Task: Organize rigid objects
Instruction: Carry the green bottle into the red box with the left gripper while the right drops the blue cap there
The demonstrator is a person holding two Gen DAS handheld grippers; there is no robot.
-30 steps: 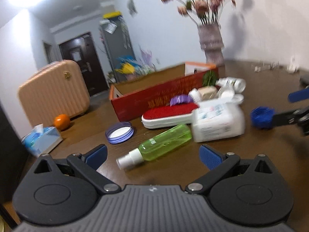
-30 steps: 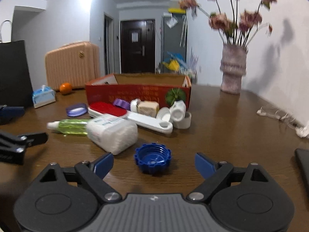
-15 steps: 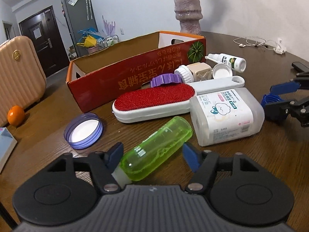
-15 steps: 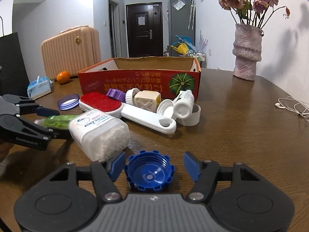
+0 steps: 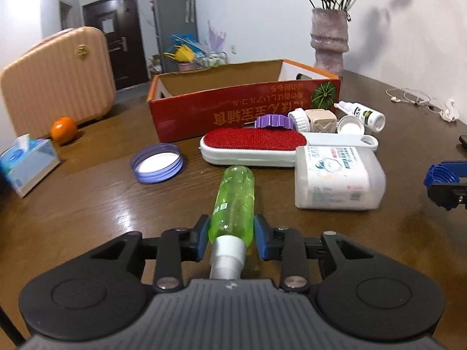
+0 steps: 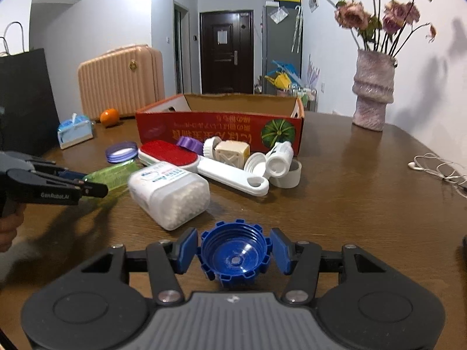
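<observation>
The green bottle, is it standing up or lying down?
Lying down. The see-through green plastic spray bottle lies lengthwise on the brown wooden table, white nozzle toward the camera, pinched between the left tool pads.

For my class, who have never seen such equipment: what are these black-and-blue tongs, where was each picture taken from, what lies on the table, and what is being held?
No robot here: a person holds one pair of tongs in each hand, with a camera on each looking along its fingers. The left tongs, which have just been closing, grip a green spray bottle. The right tongs, likewise closing, clasp a blue cap. On the wooden table lie a red lint brush, a white tub, a purple lid and a red cardboard box.
</observation>
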